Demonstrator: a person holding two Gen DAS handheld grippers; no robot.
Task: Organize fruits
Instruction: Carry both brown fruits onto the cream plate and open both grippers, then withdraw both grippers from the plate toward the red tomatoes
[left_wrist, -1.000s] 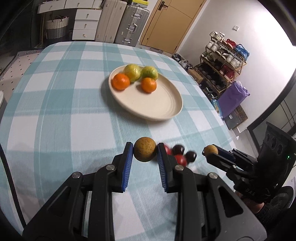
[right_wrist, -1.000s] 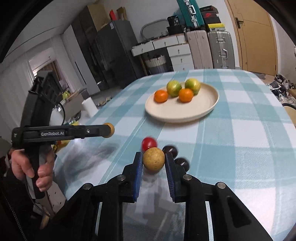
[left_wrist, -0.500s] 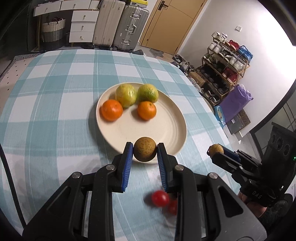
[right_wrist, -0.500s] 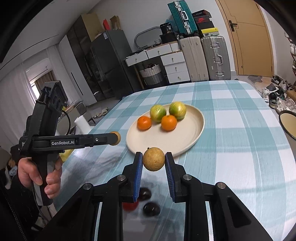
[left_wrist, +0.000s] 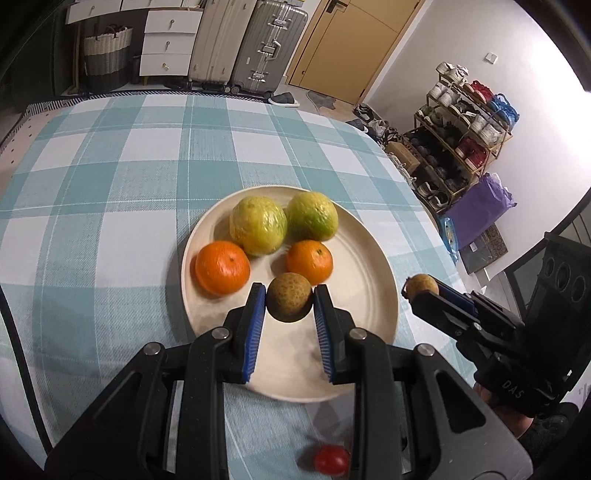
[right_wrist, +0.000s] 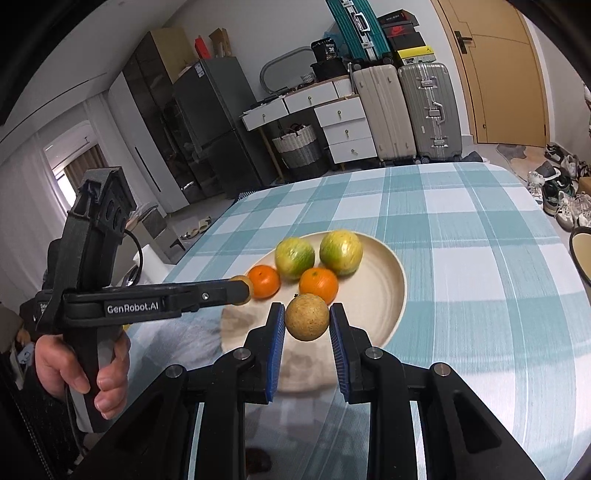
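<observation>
Each gripper's ribbed blue fingers (left_wrist: 255, 325) pinch 1 round, rough-skinned longan (left_wrist: 289, 302).

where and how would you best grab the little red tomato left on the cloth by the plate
Take the red tomato across its round middle, coming down from above. It is small and smooth, sits alone on the checked cloth just outside the plate, and would likely roll if pushed sideways. Both claws are full, so one must empty first.
</observation>
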